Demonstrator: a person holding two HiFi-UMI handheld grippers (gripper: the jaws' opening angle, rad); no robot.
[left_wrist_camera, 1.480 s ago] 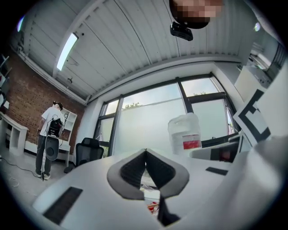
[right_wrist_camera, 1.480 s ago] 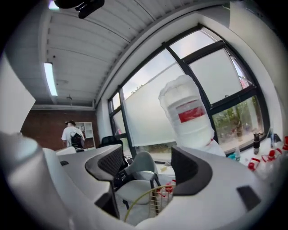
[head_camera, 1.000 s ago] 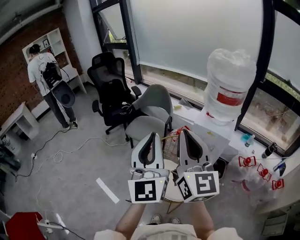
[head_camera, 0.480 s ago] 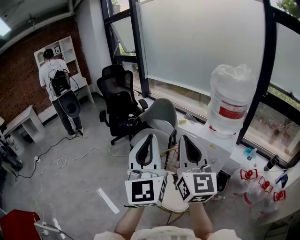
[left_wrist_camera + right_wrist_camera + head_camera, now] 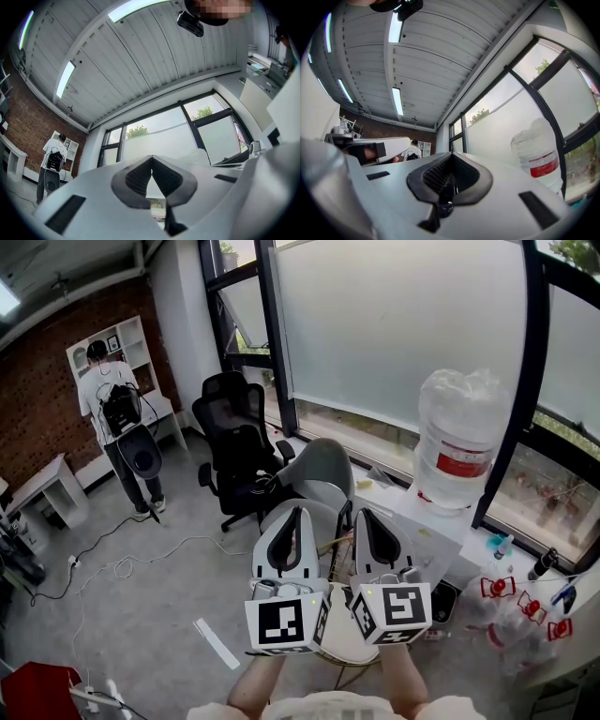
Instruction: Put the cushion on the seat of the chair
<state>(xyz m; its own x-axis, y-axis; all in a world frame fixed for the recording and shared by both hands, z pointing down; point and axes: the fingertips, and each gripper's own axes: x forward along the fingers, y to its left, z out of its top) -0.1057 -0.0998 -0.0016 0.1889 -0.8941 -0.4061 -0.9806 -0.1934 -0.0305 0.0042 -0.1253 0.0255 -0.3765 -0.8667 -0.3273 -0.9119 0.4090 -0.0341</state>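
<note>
Left gripper (image 5: 299, 512) edges up beside right gripper (image 5: 363, 514), both shut tight and empty-handed, facing the grey chair (image 5: 320, 461), no cushion carried.

grey chair (image 5: 319, 457) upright on floor near window

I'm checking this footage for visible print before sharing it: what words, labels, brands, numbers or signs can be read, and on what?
No text can be read in any view.
Red label on the water bottle: print too small and blurred to read.
Left cube and right cube: black-and-white square patterns only, no words or numbers.
</note>
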